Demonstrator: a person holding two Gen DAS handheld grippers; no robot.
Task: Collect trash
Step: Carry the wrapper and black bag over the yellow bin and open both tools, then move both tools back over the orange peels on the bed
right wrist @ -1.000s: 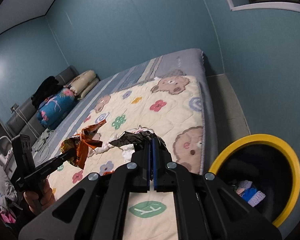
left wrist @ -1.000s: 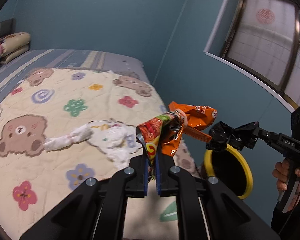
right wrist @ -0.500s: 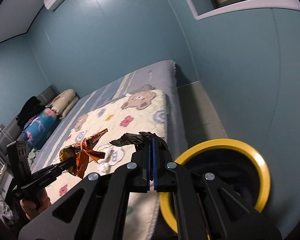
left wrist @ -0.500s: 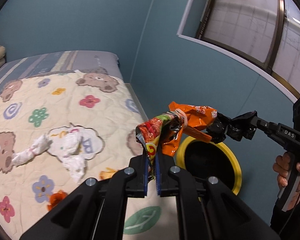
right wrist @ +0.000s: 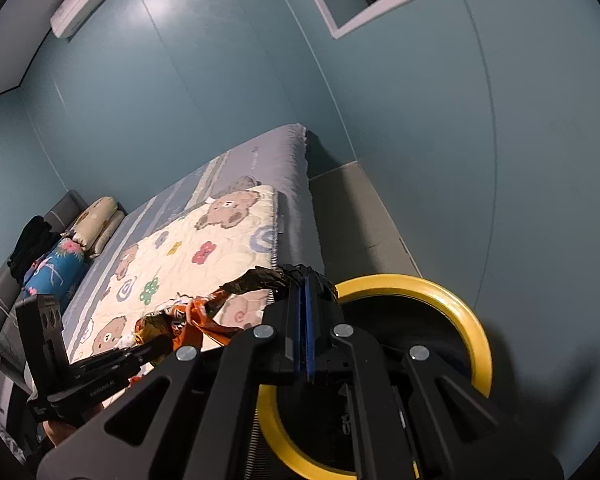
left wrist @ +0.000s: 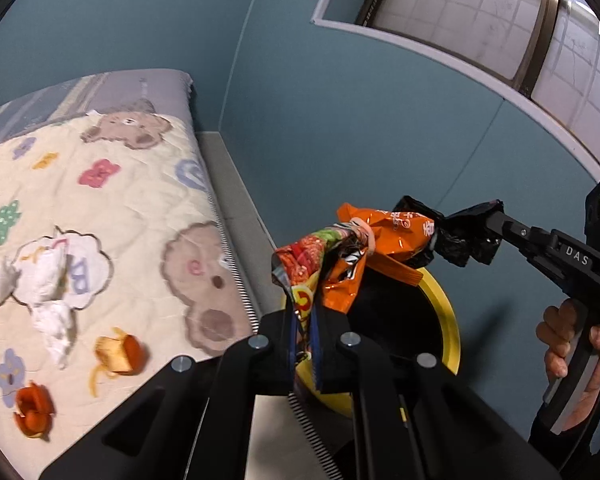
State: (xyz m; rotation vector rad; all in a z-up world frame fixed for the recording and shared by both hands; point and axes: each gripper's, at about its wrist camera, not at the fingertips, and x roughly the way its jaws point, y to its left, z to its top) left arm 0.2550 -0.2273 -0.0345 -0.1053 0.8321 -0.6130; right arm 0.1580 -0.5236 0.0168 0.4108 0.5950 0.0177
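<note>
While your left gripper (left wrist: 305, 332) tilts downward over the yellow-rimmed bin (left wrist: 452, 320), its fingers are clamped tight on the orange snack wrappers (left wrist: 348, 256); your right gripper (right wrist: 302, 292) (angled down likewise) pinches the black wrapper (right wrist: 260, 278) above the bin's rim; tissues (left wrist: 48, 276) and orange peel (left wrist: 34, 408) lie on the bed (left wrist: 112, 208).

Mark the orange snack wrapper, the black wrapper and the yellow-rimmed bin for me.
orange snack wrapper (left wrist: 396, 236): left wrist view, on its printed orange face.
black wrapper (left wrist: 466, 236): left wrist view, on its crumpled middle.
yellow-rimmed bin (right wrist: 474, 328): right wrist view, on the rim's right side.
</note>
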